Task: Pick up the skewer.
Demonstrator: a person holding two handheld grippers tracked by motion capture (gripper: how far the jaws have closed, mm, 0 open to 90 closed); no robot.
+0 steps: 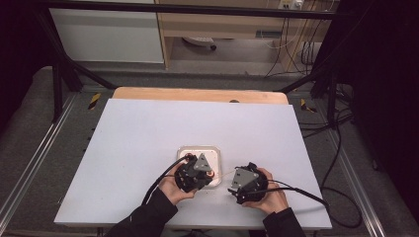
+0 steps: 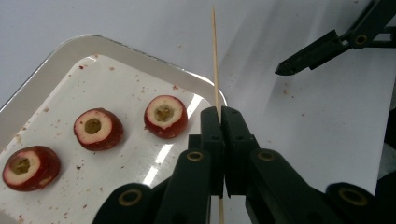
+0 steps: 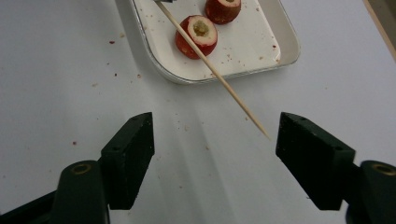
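Clenched on a wooden skewer (image 2: 215, 56), the left gripper (image 2: 220, 122) hovers at the white tray's (image 2: 51, 58) rim, three cored red fruit pieces (image 2: 165, 116) beside its fingers. Seen from the right gripper (image 3: 214, 144), jaws released and wide apart, the skewer's tip hangs between them. From above, both grippers sit near the tray.

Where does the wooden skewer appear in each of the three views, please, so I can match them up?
High view: the wooden skewer is a faint thin line between the two hand-held grippers, just right of the white tray.
Left gripper view: it runs up the centre, clamped between the shut jaws of the left hand-held gripper.
Right gripper view: it slants from top centre down towards the right jaw.
Shared landmark: the white tray with the cored red fruit pieces.
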